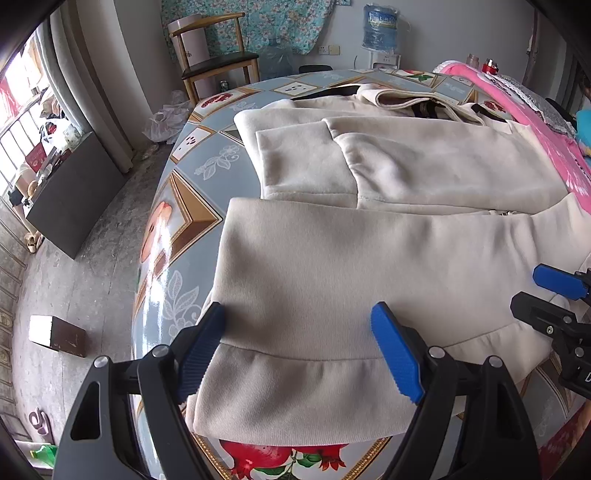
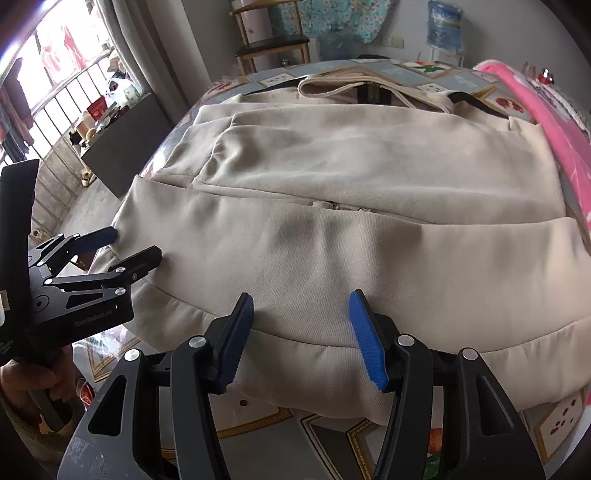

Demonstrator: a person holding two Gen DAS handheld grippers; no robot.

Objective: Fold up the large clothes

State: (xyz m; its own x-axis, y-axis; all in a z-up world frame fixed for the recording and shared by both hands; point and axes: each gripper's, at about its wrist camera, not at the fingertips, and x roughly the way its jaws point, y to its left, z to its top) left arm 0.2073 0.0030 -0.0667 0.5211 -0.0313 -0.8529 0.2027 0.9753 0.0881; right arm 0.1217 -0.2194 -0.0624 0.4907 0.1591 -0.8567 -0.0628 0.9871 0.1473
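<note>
A large cream garment [image 1: 332, 258] lies folded on the round patterned table [image 1: 207, 155], its ribbed hem along the near edge. My left gripper [image 1: 299, 314] stands open over the hem's left end. The cloth lies between its blue pads [image 1: 395, 350], which do not press on it. My right gripper [image 2: 301, 297] is open over the hem further right, and the garment [image 2: 332, 251] passes between its fingers unpinched. Each gripper shows in the other's view: the right gripper [image 1: 528, 290] at the right edge, the left gripper [image 2: 135, 243] at the left, held by a hand [image 2: 33, 376].
A pink blanket [image 1: 517, 110] covers the table's far right side. Beyond the table stand a wooden chair [image 1: 218, 62] and a water bottle [image 1: 380, 29]. Left of the table a dark panel [image 1: 74, 195] and a small box [image 1: 59, 336] rest on the concrete floor.
</note>
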